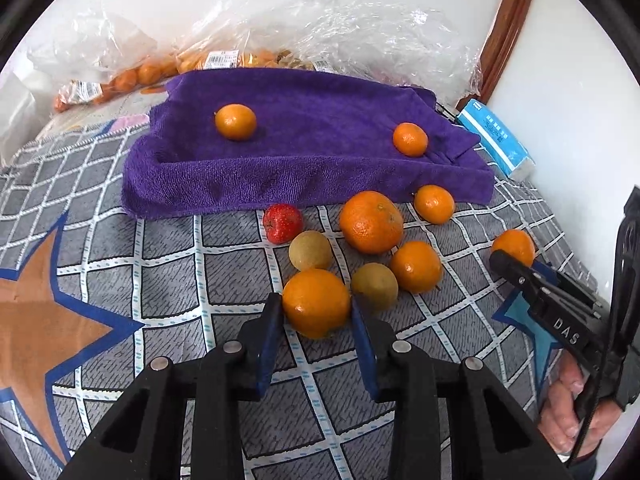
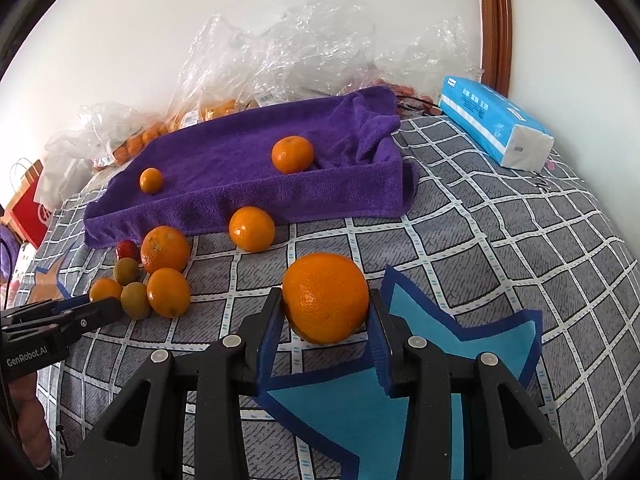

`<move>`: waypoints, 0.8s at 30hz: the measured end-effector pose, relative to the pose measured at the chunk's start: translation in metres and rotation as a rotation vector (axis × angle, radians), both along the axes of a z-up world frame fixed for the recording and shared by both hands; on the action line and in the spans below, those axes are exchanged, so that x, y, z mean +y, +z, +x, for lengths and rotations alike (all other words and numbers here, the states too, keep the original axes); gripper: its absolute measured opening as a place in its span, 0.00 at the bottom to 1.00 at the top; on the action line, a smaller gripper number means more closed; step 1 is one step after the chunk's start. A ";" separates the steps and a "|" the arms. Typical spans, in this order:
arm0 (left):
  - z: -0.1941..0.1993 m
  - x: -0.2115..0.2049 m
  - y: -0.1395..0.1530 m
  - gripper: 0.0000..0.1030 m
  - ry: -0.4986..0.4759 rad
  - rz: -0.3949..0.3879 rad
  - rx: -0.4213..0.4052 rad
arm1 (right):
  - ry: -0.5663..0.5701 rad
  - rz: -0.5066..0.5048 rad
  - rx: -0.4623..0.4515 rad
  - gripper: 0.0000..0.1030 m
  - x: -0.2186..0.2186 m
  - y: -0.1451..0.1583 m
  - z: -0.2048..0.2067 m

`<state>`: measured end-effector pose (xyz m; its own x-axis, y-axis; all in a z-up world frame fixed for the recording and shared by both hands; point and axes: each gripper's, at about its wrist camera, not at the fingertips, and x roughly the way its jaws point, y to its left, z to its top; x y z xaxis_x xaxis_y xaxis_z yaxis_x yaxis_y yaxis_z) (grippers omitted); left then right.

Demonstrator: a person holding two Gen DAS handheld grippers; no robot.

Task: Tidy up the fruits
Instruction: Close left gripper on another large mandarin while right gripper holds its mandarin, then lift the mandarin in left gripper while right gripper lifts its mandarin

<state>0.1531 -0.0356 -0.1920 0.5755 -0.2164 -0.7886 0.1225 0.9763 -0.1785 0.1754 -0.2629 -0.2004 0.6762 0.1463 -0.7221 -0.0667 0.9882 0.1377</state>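
Observation:
A purple towel-lined tray (image 1: pixel 304 176) (image 2: pixel 256 196) holds two small oranges (image 1: pixel 235 121) (image 1: pixel 410 139). Loose fruit lies in front of it: a big orange (image 1: pixel 371 222), several small oranges, two green-brown fruits (image 1: pixel 310 250) (image 1: pixel 374 285) and a red strawberry (image 1: pixel 282 223). My left gripper (image 1: pixel 316 312) is closed on an orange (image 1: pixel 316 303) at the near edge of the pile. My right gripper (image 2: pixel 326 312) is closed on another orange (image 2: pixel 326 298), apart from the pile to the right. The right gripper also shows in the left wrist view (image 1: pixel 506 262).
Everything lies on a grey checked bedspread (image 2: pixel 500 272) with star patches. Clear plastic bags (image 2: pixel 288 56) with more oranges are heaped behind the tray against the white wall. A blue tissue pack (image 2: pixel 492 124) lies to the right of the tray. A red bag (image 2: pixel 28 208) stands far left.

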 end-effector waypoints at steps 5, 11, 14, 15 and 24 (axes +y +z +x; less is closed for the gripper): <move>-0.006 -0.005 0.001 0.31 0.006 0.040 -0.034 | 0.000 0.009 -0.004 0.39 -0.001 0.001 -0.001; -0.015 0.005 0.005 0.31 0.028 0.021 -0.028 | -0.003 0.013 -0.003 0.39 -0.001 0.001 -0.001; -0.017 0.020 0.006 0.31 0.054 -0.034 -0.004 | -0.003 0.010 0.001 0.39 0.000 0.000 -0.001; -0.016 0.024 0.005 0.31 0.064 -0.054 0.004 | -0.002 0.011 -0.001 0.39 0.000 0.000 -0.001; -0.021 0.047 0.009 0.31 0.108 -0.116 0.013 | -0.007 0.010 0.000 0.39 -0.001 0.000 -0.001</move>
<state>0.1321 0.0115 -0.1831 0.5902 -0.2440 -0.7695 0.0151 0.9564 -0.2917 0.1746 -0.2639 -0.2003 0.6773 0.1483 -0.7206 -0.0596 0.9873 0.1473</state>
